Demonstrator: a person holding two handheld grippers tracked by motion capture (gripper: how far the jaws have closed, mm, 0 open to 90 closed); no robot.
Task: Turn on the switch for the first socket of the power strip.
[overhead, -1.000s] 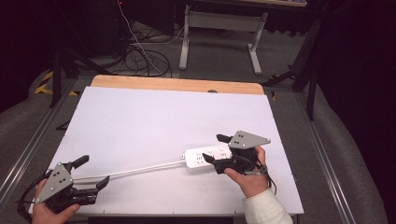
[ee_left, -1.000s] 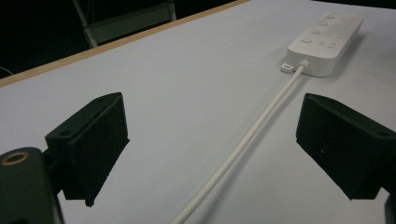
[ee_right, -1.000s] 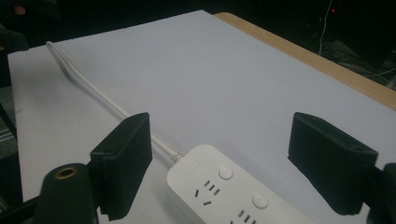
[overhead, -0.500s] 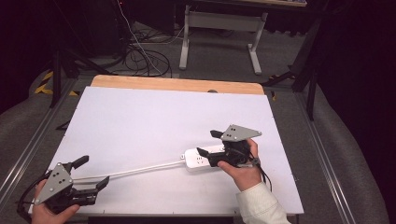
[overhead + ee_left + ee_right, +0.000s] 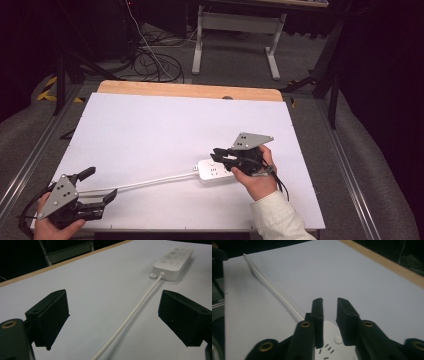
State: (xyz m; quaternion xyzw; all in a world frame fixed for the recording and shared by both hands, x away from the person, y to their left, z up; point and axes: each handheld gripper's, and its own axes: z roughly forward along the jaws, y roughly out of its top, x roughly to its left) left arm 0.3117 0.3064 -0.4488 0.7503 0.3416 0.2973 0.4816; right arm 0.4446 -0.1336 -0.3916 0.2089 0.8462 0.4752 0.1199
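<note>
Right gripper (image 5: 222,154), jaws barely parted and gripping nothing, hung directly over the white power strip (image 5: 216,170), whose long axis and cord (image 5: 150,182) ran left toward the wide-open left gripper (image 5: 95,185).

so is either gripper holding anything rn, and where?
Nothing is held. Left gripper is wide open astride the cord, not touching it. Right gripper hovers over the power strip, jaws apart with nothing between.

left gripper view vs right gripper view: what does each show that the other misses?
Left gripper view: the power strip whole, with its buttons and the cord's entry, seen between wide-open jaws. Right gripper view: the strip's socket slots close up beneath nearly closed jaws holding nothing. Both: the white cord lying on the white table with its wooden edge.
</note>
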